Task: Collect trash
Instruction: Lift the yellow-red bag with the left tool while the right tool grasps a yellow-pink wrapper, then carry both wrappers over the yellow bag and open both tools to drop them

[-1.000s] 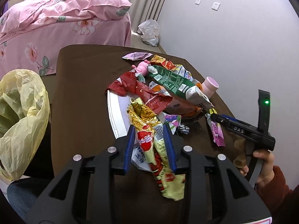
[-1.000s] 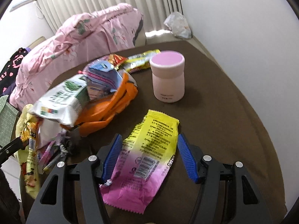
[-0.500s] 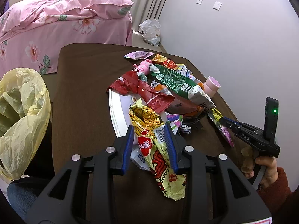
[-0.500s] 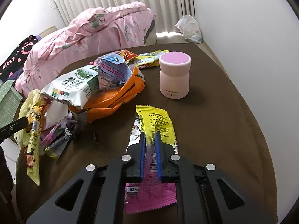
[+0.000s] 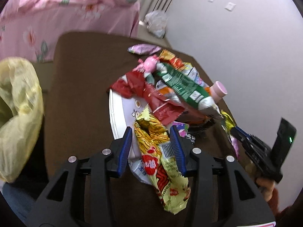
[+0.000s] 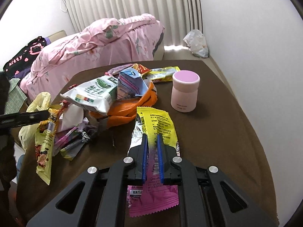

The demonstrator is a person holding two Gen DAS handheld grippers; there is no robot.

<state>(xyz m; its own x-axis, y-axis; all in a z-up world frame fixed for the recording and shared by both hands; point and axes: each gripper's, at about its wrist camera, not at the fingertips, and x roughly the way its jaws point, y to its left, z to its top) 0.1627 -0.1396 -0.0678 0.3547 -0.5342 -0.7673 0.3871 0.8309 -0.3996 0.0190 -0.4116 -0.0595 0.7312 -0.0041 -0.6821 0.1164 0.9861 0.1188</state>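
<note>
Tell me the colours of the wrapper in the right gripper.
Yellow above, pink below: the wrapper, best in the right wrist view.

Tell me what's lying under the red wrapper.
The red wrapper lies partly on a white tray, whose printed face shows beside it. What else sits beneath it is covered by the pile.

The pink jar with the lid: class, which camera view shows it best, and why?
The right wrist view: the pink jar stands whole and unobstructed on the brown table. In the left wrist view only its top peeks out behind the green wrapper.
</note>
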